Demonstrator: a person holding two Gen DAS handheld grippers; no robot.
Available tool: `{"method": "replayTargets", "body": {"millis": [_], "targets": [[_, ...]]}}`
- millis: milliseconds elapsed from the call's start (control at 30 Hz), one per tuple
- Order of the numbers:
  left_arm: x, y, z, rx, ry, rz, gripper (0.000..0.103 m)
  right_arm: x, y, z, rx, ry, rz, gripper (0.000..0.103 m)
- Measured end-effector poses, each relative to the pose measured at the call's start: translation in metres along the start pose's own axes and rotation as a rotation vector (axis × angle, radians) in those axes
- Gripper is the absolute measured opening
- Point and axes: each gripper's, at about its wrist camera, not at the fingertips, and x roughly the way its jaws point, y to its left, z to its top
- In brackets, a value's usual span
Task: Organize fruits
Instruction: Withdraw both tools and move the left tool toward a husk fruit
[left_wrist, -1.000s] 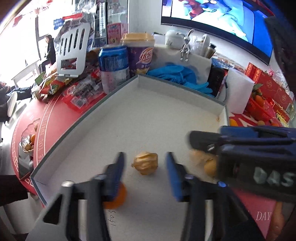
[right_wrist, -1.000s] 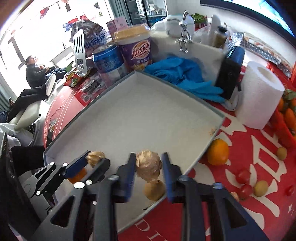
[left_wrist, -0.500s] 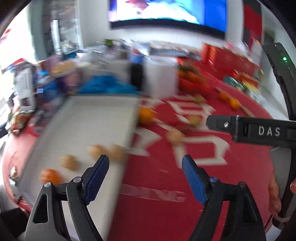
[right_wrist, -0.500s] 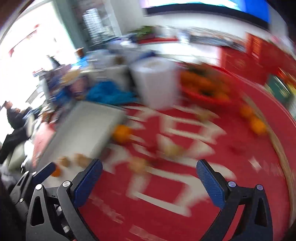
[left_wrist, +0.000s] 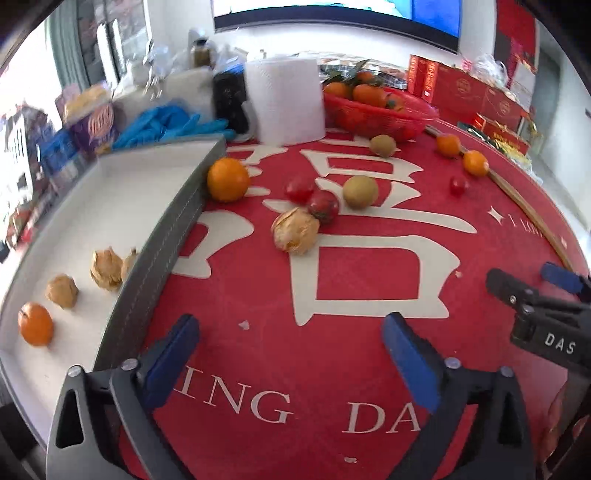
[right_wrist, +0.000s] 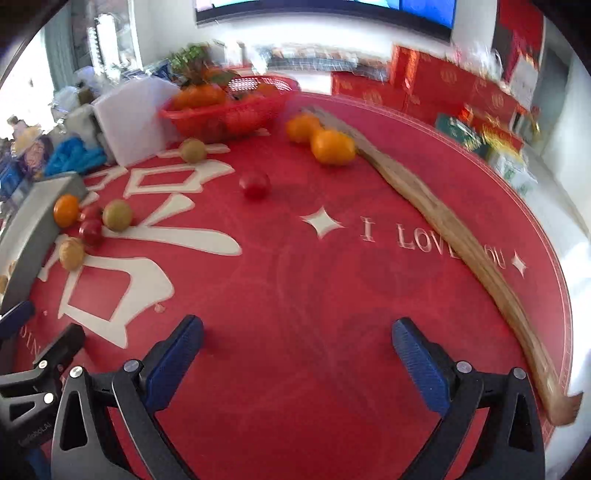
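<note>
Both my tongs, left tongs (left_wrist: 291, 354) & right tongs (right_wrist: 297, 354), jaws just spread wide & empty over the red counter (left_wrist: 332, 369), since the next fruit, a husked one (left_wrist: 294, 230), sits far-centre, right of the tray (left_wrist: 162, 236) w/ sorted fruit.

Two handheld tools, alike in build: left gripper (left_wrist: 291, 334) and right gripper (right_wrist: 297, 336), each with black plastic arms pierced by triangular cut-outs, silver screw heads at the pivots, ribbed blue pads (left_wrist: 410, 360) lining the jaws. White letters "DAS" on the black body at the right edge of the left wrist view. Bare fingers, lower right corner there
</note>
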Motion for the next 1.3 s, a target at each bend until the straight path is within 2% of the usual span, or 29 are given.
{"method": "replayTargets", "body": {"millis": [1300], "targets": [[0.0007,0.0018,0.0012,-0.005,0.001,0.004,0.102,0.0018,-0.0003,-0.0002,0.0,-0.001,0.0,0.103]]}}
